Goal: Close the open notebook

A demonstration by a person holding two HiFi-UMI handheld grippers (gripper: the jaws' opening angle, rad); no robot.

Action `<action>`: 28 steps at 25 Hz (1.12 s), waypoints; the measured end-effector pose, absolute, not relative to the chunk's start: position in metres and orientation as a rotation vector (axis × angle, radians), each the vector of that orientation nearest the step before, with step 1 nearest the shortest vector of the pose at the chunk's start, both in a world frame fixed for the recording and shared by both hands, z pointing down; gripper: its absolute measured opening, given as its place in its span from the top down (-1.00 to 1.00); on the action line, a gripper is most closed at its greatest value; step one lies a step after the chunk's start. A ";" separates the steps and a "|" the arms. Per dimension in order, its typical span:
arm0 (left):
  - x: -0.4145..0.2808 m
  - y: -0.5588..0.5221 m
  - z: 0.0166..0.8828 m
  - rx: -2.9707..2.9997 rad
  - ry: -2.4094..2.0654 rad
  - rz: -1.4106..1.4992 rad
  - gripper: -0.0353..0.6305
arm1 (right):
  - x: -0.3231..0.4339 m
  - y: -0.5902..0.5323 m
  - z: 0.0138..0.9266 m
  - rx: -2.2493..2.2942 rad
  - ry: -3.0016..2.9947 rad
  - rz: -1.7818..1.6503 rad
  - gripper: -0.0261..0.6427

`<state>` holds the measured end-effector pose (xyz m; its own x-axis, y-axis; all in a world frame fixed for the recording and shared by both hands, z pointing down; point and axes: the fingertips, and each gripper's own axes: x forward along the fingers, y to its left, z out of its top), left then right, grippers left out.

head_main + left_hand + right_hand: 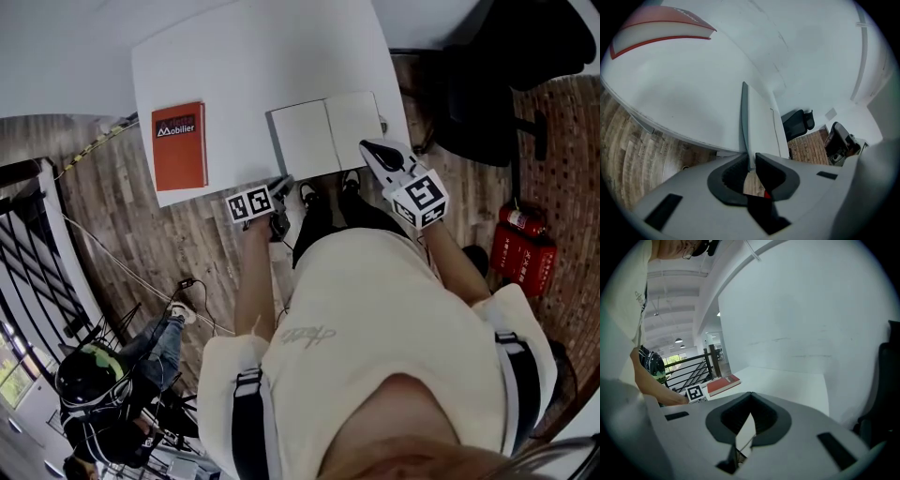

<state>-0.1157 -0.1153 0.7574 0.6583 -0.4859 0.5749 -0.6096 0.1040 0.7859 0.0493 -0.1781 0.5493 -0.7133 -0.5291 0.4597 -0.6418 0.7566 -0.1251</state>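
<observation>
The open notebook [323, 136] lies flat with blank white pages on the white table [262, 56], close to its front edge. My left gripper [281, 185] is at the notebook's front left corner. In the left gripper view its jaws [750, 161] are shut on the thin grey edge of the notebook's left cover [745, 117], which runs straight away from them. My right gripper [367, 147] rests over the front of the right page. Its tips [751, 397] meet, and a white bit of page shows in the gap behind them. Whether that page is gripped I cannot tell.
An orange book [179, 145] lies closed on the table's left side. A black office chair [487, 103] stands right of the table, with red fire extinguishers [520, 244] on the floor nearby. A black railing [23, 234] and a seated person [103, 384] are at the left.
</observation>
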 end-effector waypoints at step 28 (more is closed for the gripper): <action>-0.073 -0.146 0.634 1.890 -1.112 0.448 0.74 | 0.071 -0.173 0.544 1.014 -2.596 0.389 0.90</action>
